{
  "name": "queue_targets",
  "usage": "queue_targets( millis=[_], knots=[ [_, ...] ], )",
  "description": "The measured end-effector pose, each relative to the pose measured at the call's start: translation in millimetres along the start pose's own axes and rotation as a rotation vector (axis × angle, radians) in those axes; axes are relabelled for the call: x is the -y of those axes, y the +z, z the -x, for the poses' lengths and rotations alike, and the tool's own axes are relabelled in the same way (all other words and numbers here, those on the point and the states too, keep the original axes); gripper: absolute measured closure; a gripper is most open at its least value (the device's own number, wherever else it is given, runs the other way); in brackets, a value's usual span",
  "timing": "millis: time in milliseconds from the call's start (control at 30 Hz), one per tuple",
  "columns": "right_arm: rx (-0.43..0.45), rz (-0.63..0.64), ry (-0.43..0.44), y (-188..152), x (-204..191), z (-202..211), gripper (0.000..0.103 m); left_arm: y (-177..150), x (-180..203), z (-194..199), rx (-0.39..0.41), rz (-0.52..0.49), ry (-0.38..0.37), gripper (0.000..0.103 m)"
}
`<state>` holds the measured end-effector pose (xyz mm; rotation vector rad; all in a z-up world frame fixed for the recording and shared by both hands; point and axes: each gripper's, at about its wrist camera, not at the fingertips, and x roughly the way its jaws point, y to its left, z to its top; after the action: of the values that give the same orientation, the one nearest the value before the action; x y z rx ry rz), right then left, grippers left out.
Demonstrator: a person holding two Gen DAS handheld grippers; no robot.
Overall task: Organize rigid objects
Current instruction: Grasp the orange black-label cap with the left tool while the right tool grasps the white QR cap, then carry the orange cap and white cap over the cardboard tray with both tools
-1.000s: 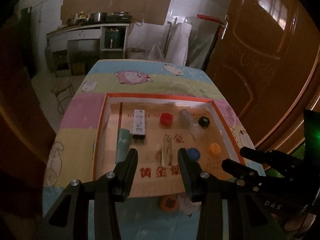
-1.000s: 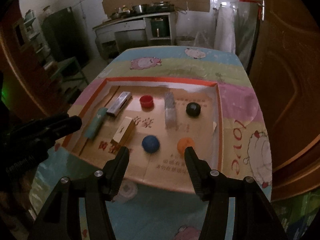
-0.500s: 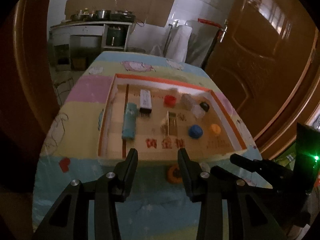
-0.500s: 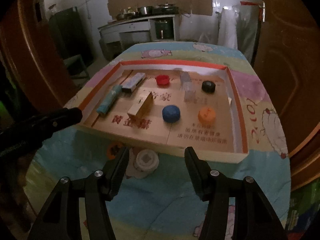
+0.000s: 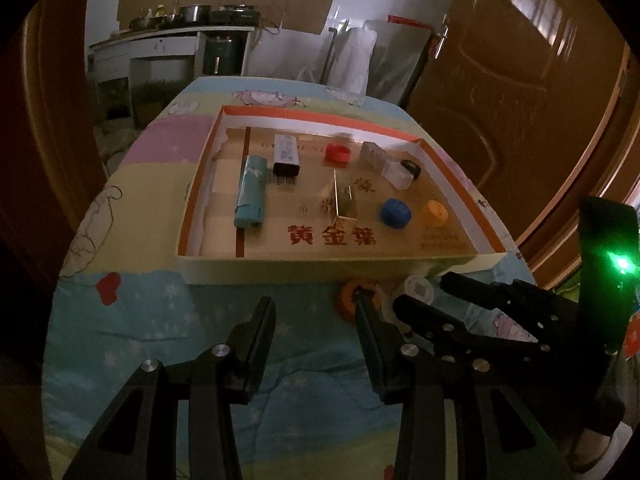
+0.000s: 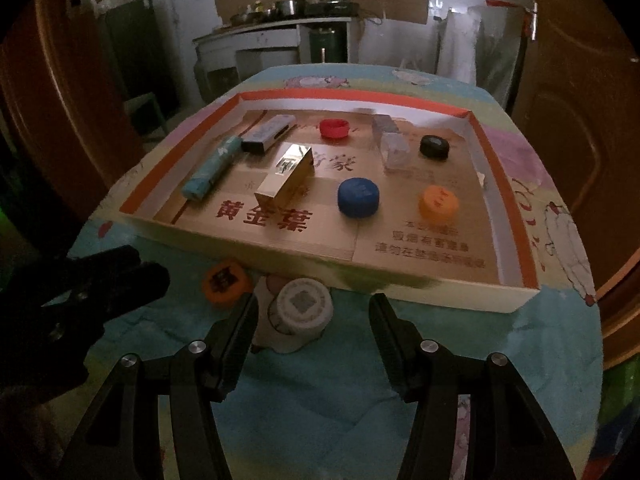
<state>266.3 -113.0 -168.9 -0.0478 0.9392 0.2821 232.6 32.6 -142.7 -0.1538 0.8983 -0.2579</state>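
Observation:
A shallow cardboard tray (image 5: pixel 320 266) (image 6: pixel 424 292) with orange rim holds a teal lighter (image 5: pixel 251 191), a black-and-white box (image 5: pixel 286 155), a gold box (image 6: pixel 286 178), a clear block (image 6: pixel 394 150) and red (image 6: pixel 334 128), black (image 6: pixel 434 147), blue (image 6: pixel 358 197) and orange (image 6: pixel 439 201) caps. Outside its front edge lie an orange cap (image 6: pixel 224 280) (image 5: pixel 352 300) and a white cap (image 6: pixel 306 306) (image 5: pixel 418 290). My left gripper (image 5: pixel 316 312) is open and empty. My right gripper (image 6: pixel 312 314) is open, with the white cap just ahead between its fingertips.
The tray sits on a table with a patterned cartoon cloth (image 5: pixel 140 168). A brown door (image 5: pixel 520 92) stands on the right. A kitchen counter (image 6: pixel 276 28) with pots is at the back. The right gripper also shows in the left wrist view (image 5: pixel 436 296).
Both grippers have pulled back from over the tray towards the table's near side. The orange and white caps in front of the tray have come into view.

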Motion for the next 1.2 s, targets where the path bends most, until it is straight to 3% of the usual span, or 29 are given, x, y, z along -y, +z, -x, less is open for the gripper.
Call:
queue_targets(
  millis=[67, 133, 167, 467, 867, 933, 967, 1200],
  knots=[
    [-0.009, 0.005, -0.003, 0, -1, -4, 0.046, 0, 0, -2, -0.007, -0.003, 0.001, 0.062],
    [-0.008, 0.009, -0.026, 0, -1, -6, 0.071, 0, 0, -5, -0.015, -0.009, 0.000, 0.062],
    [-0.003, 0.017, -0.041, -1, -1, -6, 0.072, -1, 1, -6, -0.018, -0.012, -0.002, 0.062],
    [0.018, -0.032, 0.020, -7, 15, 6, 0.073, -3, 23, -24, -0.066, -0.082, -0.047, 0.062],
    [0.042, -0.090, -0.002, -23, 41, 25, 0.072, 1, 45, -46, -0.057, -0.145, 0.035, 0.062],
    [0.041, -0.094, -0.001, -24, 42, 25, 0.072, -1, 46, -45, -0.041, -0.155, 0.067, 0.072],
    [0.041, -0.098, 0.000, -25, 43, 25, 0.072, -2, 46, -45, -0.035, -0.150, 0.076, 0.072],
    [0.049, -0.105, 0.011, -26, 42, 28, 0.072, -2, 39, -39, -0.032, -0.112, 0.048, 0.072]
  ],
)
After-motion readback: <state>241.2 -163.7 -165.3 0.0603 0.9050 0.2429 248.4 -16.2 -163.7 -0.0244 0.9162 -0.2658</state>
